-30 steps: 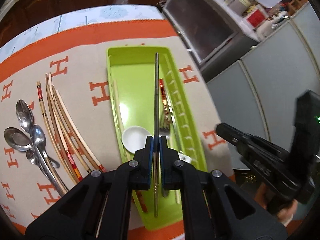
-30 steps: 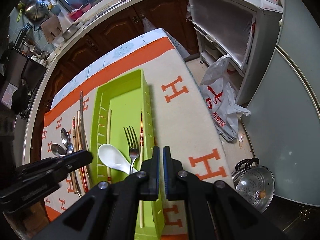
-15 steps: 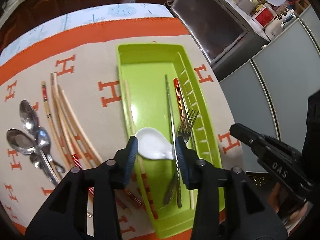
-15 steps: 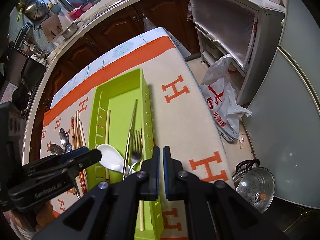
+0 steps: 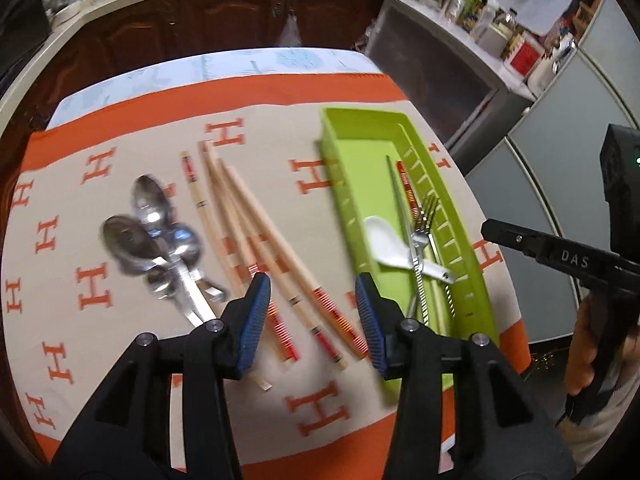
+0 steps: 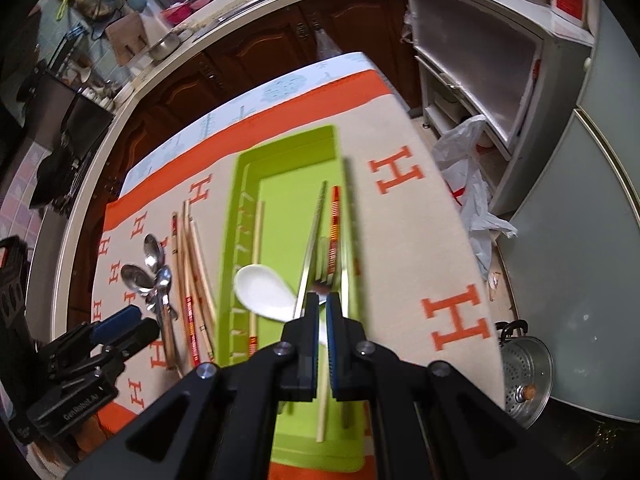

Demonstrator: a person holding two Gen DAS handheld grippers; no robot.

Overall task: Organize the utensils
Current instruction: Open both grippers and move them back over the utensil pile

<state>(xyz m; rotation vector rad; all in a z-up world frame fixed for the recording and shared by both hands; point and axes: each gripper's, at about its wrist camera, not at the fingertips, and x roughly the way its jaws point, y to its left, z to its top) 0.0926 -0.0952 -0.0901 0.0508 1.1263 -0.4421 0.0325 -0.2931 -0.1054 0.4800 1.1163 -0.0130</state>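
Over the near edge of the table cloth (image 5: 248, 120), left gripper (image 5: 312, 316) hangs spread wide and empty above loose chopsticks (image 5: 256, 236); judged next pick. Advise: straddle one stick only, descend square, close mid-shaft. Steel spoons (image 5: 156, 232) lie left of them. Right gripper (image 6: 322, 340) nearly closed, holding nothing, over green tray (image 6: 288, 148). Tray contents: white spoon (image 6: 264, 292), fork (image 5: 420, 240), metal chopstick (image 5: 396, 196), red-banded chopstick (image 6: 334, 228).

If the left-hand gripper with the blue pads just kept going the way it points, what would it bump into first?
Probably the pale wooden chopsticks lying on the H-patterned cloth, straight ahead of the open left gripper; depth is hard to judge.
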